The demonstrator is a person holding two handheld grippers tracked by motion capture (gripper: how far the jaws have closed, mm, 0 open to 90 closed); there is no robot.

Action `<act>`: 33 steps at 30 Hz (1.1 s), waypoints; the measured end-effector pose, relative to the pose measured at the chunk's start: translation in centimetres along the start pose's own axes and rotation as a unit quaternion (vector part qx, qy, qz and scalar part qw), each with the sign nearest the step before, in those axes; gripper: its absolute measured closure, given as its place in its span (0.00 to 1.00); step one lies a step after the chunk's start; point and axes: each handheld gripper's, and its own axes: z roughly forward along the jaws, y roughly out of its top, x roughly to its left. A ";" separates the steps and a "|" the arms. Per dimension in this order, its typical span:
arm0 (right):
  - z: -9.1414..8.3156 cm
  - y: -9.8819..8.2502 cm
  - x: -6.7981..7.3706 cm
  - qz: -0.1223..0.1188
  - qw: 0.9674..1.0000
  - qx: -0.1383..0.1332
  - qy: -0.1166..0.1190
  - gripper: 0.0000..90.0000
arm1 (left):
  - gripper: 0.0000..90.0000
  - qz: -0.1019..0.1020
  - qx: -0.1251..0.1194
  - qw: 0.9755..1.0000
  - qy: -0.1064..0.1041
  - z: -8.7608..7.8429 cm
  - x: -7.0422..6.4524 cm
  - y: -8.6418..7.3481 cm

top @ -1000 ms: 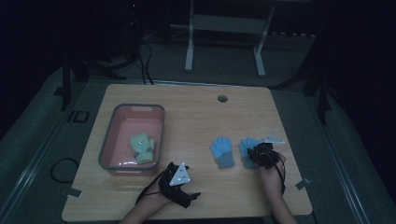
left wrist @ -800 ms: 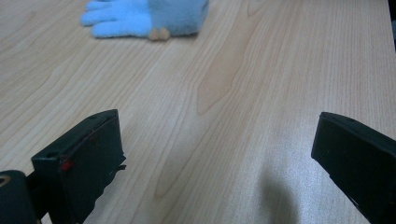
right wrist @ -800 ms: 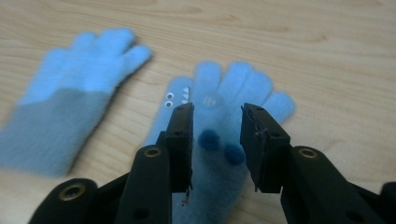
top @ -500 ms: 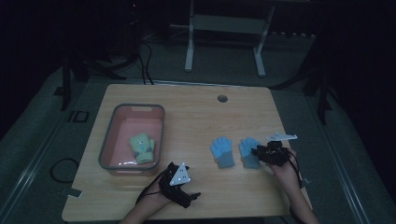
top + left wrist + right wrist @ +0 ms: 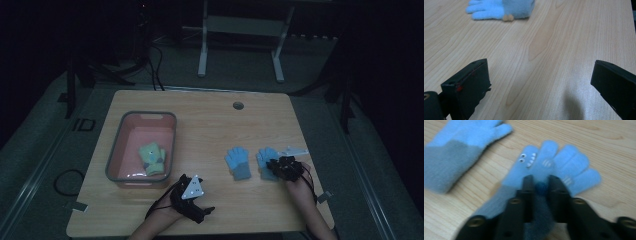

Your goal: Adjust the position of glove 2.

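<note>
Two blue gloves lie side by side on the wooden table, the left glove (image 5: 237, 162) (image 5: 456, 147) flat and free. My right gripper (image 5: 274, 165) (image 5: 541, 183) sits over the right glove (image 5: 265, 156) (image 5: 564, 162), which has a small face with googly eyes. Its jaws have just been closing and now pinch a fold of that glove's fabric near the palm. My left gripper (image 5: 200, 207) (image 5: 541, 72) rests near the table's front edge, open wide over bare wood. A blue glove (image 5: 501, 8) lies well beyond its jaws.
A pink basin (image 5: 140, 116) stands on the left half of the table with a green glove (image 5: 152, 159) inside. A round cable hole (image 5: 238, 105) is near the far edge. A table frame stands on the floor beyond.
My right gripper drew slightly to the right, then came back over the right glove. The left gripper has stayed where it was.
</note>
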 end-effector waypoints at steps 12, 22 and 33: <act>-1.2 0.9 -0.3 0.013 1.000 -0.011 -0.014 0.96 | 0.03 -0.001 -0.001 1.000 -0.001 0.0 0.1 0.0; -5.1 4.5 -0.1 0.002 0.998 -0.064 -0.009 0.96 | 0.03 -0.001 0.000 1.000 -0.001 0.0 0.1 0.0; -6.6 7.7 2.8 -0.030 0.995 -0.089 0.025 0.96 | 0.03 -0.001 -0.003 1.000 0.000 0.0 0.1 0.0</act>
